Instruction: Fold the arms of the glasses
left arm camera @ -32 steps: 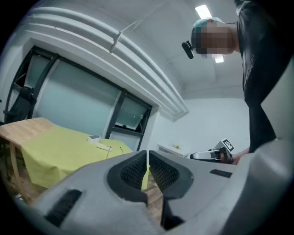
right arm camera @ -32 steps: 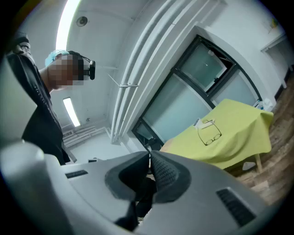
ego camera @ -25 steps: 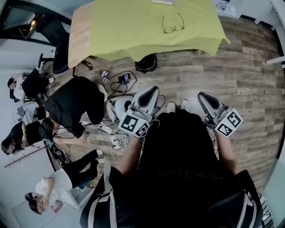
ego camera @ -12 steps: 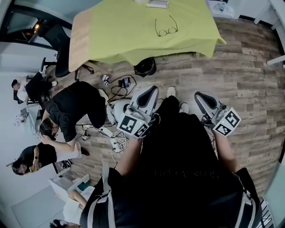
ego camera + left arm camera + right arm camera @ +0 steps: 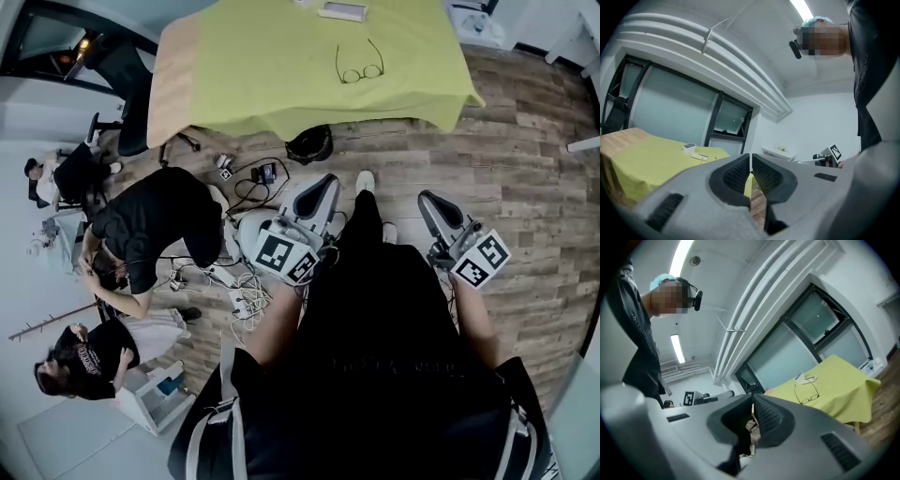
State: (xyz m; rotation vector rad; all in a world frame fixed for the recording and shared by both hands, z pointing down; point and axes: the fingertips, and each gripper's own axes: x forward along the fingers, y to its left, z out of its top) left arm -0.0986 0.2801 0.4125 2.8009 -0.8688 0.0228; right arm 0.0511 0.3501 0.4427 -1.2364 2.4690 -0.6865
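Observation:
Thin-framed glasses (image 5: pixel 359 67) lie with both arms spread open on a table under a yellow-green cloth (image 5: pixel 272 66), far ahead of me. In the right gripper view the glasses (image 5: pixel 809 392) lie on the same cloth (image 5: pixel 834 390). My left gripper (image 5: pixel 319 195) and right gripper (image 5: pixel 433 208) are held low at my waist, well short of the table. Both are shut with nothing between their pads. The left gripper view shows its closed jaws (image 5: pixel 750 174) pointing at the table; the glasses are not visible there.
A small white box (image 5: pixel 341 11) lies beyond the glasses at the table's far edge. On the wood floor between me and the table lie cables (image 5: pixel 246 183) and a black round object (image 5: pixel 309 144). Several people crouch at the left (image 5: pixel 145 230). An office chair (image 5: pixel 117 70) stands by the table's left end.
The view has shifted slightly as I stand before the table; the glasses appear a little lower and to the right. Both grippers stay shut at my waist. People at left have moved.

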